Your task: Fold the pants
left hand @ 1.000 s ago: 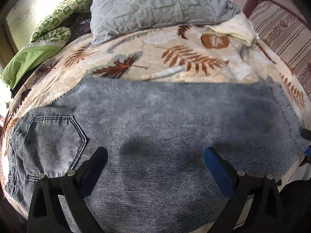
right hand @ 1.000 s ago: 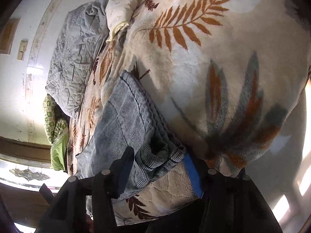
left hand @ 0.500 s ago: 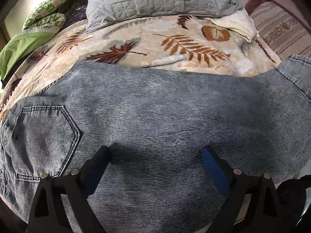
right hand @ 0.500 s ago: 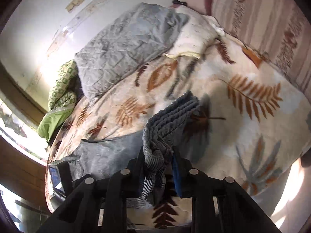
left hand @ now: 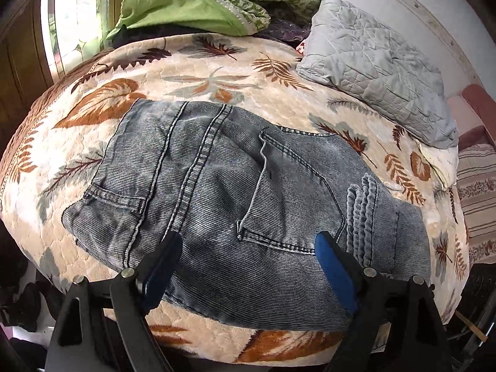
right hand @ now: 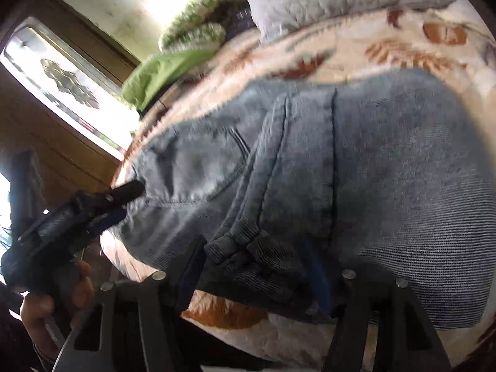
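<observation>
The blue-grey jeans lie on the leaf-print bed, folded over with the leg hems stacked on the seat near the back pocket. My left gripper is open and empty, hovering over the near edge of the jeans. In the blurred right wrist view my right gripper is open, its fingers on either side of the bunched hem of the jeans. The left gripper also shows there, at the left edge of the jeans.
A grey quilted pillow and a green cover lie at the far side of the leaf-print blanket. A striped fabric is at the right. A window and wooden wall stand left of the bed.
My right gripper carried the leg hems across and laid them on the seat, then opened. My left gripper drew back and swung left, so the whole folded jeans show.
</observation>
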`<state>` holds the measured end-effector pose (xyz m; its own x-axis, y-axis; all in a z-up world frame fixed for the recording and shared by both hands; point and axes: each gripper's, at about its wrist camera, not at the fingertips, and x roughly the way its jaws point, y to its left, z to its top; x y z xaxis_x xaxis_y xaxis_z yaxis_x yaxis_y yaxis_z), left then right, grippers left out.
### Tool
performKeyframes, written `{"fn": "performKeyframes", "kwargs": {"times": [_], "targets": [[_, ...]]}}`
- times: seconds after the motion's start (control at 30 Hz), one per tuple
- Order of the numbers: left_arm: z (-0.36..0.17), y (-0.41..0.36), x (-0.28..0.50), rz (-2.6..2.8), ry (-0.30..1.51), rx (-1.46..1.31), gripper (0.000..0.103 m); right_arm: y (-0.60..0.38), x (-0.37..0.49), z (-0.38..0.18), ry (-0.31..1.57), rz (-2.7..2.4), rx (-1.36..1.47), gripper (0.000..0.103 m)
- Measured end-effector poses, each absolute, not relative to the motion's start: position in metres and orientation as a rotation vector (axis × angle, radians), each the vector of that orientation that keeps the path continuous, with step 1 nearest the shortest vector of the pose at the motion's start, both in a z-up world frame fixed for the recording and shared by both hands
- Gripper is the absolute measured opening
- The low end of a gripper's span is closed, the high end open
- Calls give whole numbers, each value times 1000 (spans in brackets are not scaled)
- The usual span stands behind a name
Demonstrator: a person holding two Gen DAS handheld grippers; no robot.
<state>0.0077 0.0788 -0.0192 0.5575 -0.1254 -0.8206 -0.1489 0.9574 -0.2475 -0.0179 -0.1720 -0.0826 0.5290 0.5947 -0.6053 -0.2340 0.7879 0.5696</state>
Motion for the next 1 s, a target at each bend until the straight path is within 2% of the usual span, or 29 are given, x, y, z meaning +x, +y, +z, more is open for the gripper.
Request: {"fn": "performKeyframes", "kwargs": {"times": [0.03, 0.1, 0.2, 0.37, 0.43, 0.7, 0.73, 0.8, 0.83, 0.87, 1.0], "targets": [[-18, 78, 6, -10, 989, -334, 88, -177, -20, -79, 889, 534, 479, 77], [-12, 70, 8, -84, 990, -392, 88, -198, -25, -73, 898, 553, 573, 77], [-7, 45, 11, -253, 1021, -484, 88, -239, -37, -69, 813, 531, 718, 78], [-18, -3, 13, -485, 1151, -622, 88, -282, -32, -117, 863, 477, 960, 79], [-22, -15, 13, -531, 1188, -671, 88, -291, -38, -130, 819, 516, 1045, 79], [-54, -25, 20, -406, 1287, -692, 87, -300, -37, -134, 780, 576, 1113, 79], [-59, -22, 21, -391, 1297, -702, 83, -298, -36, -133, 778, 579, 1112, 79], [-63, -22, 22, -346, 1305, -658, 58, -300, -39, -132, 777, 585, 1111, 79], [-64, -22, 22, -323, 1316, -612, 28, -300, -40, -132, 777, 588, 1110, 79], [-69, -21, 23, -317, 1328, -596, 14, -301, -40, -133, 777, 590, 1110, 79], [-72, -16, 15, -299, 1316, -598, 13, -302, -40, -131, 802, 582, 1114, 78]]}}
